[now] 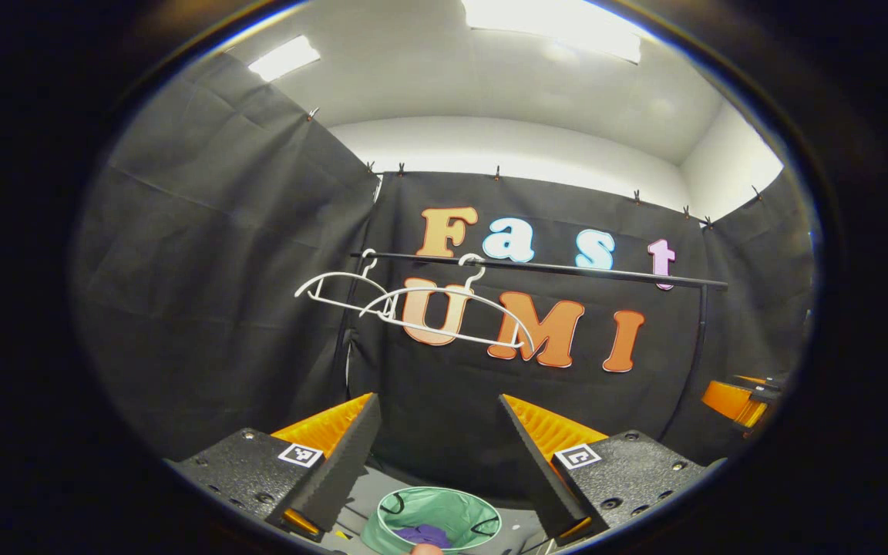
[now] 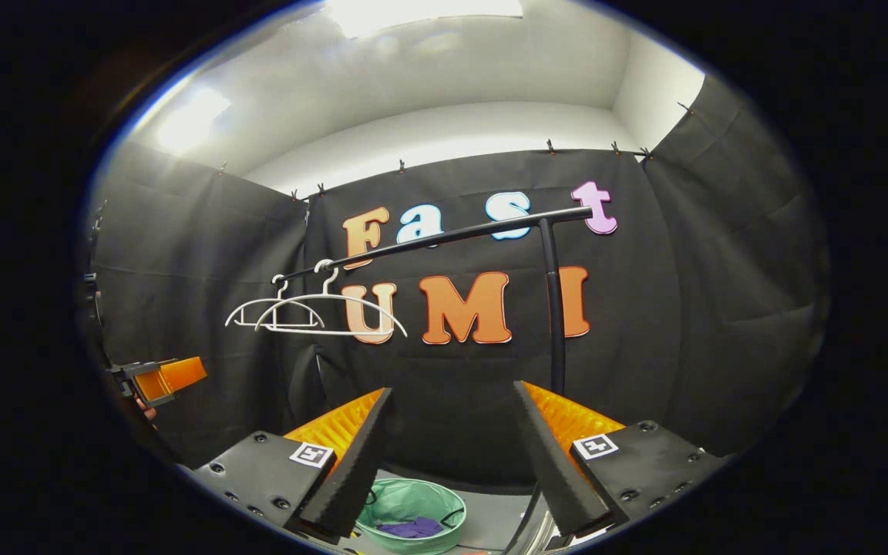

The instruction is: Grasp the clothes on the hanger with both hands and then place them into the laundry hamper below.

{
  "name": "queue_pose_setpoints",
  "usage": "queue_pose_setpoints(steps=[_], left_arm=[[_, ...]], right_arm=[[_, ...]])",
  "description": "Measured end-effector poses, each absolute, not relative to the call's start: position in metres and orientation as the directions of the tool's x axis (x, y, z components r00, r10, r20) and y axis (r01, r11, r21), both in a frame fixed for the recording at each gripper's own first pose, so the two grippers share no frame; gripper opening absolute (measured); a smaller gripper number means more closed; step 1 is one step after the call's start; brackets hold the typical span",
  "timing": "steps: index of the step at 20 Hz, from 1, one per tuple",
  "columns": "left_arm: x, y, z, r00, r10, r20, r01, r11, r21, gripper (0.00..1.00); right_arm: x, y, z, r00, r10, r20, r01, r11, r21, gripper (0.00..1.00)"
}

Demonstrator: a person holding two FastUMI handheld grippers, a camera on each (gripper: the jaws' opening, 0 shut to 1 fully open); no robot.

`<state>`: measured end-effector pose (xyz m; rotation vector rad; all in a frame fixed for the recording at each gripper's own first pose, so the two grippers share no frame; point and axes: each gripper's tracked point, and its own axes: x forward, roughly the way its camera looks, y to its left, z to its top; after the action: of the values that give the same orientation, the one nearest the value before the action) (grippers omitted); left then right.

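Observation:
Two bare white hangers (image 1: 413, 304) hang on a black rail (image 1: 567, 270); no garment is on them. In the right gripper view the white hangers (image 2: 313, 312) sit at the rail's left end. Below stands a green laundry hamper (image 1: 439, 520) with a purple garment (image 1: 422, 534) inside. The same hamper (image 2: 411, 514) and purple garment (image 2: 412, 528) show in the right gripper view. My left gripper (image 1: 438, 428) is open above the hamper with nothing between its fingers. My right gripper (image 2: 452, 424) is open too, also with nothing in it. Each gripper appears at the edge of the other's view: right gripper (image 1: 737, 401), left gripper (image 2: 159, 379).
The rail's black upright post (image 2: 553, 308) stands just beyond my right gripper's fingers. Black cloth walls close in the booth on three sides. A grey floor (image 2: 490, 524) lies around the hamper.

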<state>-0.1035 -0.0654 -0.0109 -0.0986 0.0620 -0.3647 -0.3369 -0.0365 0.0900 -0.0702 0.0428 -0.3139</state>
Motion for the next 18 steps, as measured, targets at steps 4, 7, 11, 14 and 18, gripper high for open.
queue_pose_setpoints(steps=[4,7,11,14,18], left_arm=[[-0.123,-0.072,-0.008,0.923,-0.384,-0.039,0.378,0.920,-0.098,0.90],[-0.134,-0.071,-0.004,0.923,-0.385,-0.030,0.379,0.917,-0.122,0.90],[-0.140,-0.063,0.000,0.927,-0.374,-0.019,0.370,0.923,-0.107,0.89],[-0.143,-0.060,0.001,0.928,-0.372,-0.016,0.369,0.925,-0.095,0.90],[-0.144,-0.058,0.006,0.931,-0.364,-0.007,0.362,0.928,-0.088,0.89]], right_arm=[[-0.357,-0.030,0.099,0.947,-0.322,-0.006,0.319,0.941,-0.113,0.98],[-0.366,-0.024,0.099,0.948,-0.319,-0.003,0.316,0.942,-0.114,0.97],[-0.371,-0.019,0.095,0.951,-0.309,-0.006,0.307,0.947,-0.095,0.97],[-0.372,-0.019,0.094,0.952,-0.307,-0.008,0.306,0.949,-0.077,0.97],[-0.370,-0.018,0.094,0.954,-0.298,-0.006,0.297,0.953,-0.065,0.97]])
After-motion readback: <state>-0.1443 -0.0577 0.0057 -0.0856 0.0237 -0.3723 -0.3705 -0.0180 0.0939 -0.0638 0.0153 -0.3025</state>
